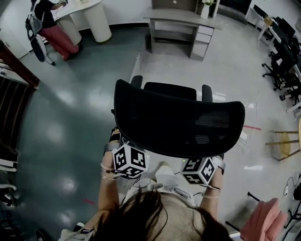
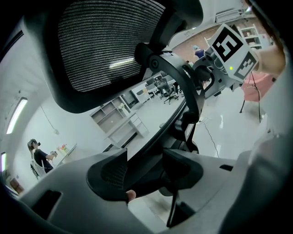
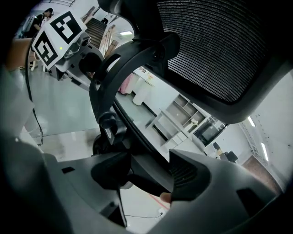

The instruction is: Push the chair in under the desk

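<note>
**Item 1: chair (image 1: 178, 122).** Black office chair with a mesh back and two armrests. It stands on the open floor (image 1: 70, 117), its back toward the person and its seat facing the bench. It is well apart from the bench, with bare floor between them, and is not yet pushed under.

**Item 2: bench (image 1: 183, 18).** Grey, set at the far side of the room. It has a drawer stack (image 1: 202, 40) under its right end and an open knee space at its left. A small vase (image 1: 205, 9) stands on top.

**Item 3: left claw (image 2: 146, 176).** Its jaws are closed onto the lower edge of the chair back, and the black frame bar fills the gap between the pads. Its marker cube (image 1: 129, 160) shows just under the backrest's left side.

**Item 4: right claw (image 3: 146, 176).** It is clamped the same way on the lower edge of the chair back, with the dark frame pinched between its pads. Its marker cube (image 1: 200, 170) sits under the backrest's right side.

**Item 5: surroundings.**
- A second person (image 1: 47, 19) sits at a white round table (image 1: 89, 12), far left.
- A row of black chairs (image 1: 282, 61) runs along the right wall.
- A wooden stool (image 1: 284, 141) stands at right.
- Something pink (image 1: 265, 219) lies at lower right; what it is cannot be made out.
</note>
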`<state>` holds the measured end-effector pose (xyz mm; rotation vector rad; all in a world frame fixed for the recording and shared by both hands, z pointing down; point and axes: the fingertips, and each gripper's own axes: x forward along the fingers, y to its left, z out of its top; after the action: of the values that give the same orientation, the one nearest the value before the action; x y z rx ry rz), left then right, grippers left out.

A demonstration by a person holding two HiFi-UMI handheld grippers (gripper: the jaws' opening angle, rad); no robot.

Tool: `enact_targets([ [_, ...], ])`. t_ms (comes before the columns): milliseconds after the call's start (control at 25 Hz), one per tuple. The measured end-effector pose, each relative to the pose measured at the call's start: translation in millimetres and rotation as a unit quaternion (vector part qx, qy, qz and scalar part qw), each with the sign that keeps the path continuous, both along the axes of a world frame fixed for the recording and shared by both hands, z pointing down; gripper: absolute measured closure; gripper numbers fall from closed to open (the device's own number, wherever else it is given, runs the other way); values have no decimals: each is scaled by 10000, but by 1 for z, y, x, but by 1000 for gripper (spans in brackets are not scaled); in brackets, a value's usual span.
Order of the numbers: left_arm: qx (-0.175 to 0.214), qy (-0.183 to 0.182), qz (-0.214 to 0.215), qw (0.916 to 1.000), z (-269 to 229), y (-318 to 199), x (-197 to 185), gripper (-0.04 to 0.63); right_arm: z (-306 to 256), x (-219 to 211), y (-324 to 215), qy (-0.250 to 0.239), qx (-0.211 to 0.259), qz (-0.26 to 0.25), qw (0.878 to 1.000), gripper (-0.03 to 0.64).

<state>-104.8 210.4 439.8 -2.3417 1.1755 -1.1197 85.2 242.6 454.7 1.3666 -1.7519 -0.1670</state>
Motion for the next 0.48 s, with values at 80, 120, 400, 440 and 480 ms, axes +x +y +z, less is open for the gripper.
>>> enact_targets([
  [80,-32,-23,-36,10000,0,-7,0,367,0,0,-8,2,0,-18,10000,370],
  [120,-39,-31,-60,10000,0,-10,0,367,0,0,-11,3,8,-32,10000,370],
  [400,-123,-87,-167,9997,-1,-36,8,367,-2,8,-38,16,59,-157,9999,370],
  [440,-136,-95,-184,9997,-1,-39,9,367,-2,9,-42,16,62,-190,9998,371],
  [480,-152,-106,-200,9996,-2,-43,10,367,-3,10,-46,19,64,-223,9997,370],
])
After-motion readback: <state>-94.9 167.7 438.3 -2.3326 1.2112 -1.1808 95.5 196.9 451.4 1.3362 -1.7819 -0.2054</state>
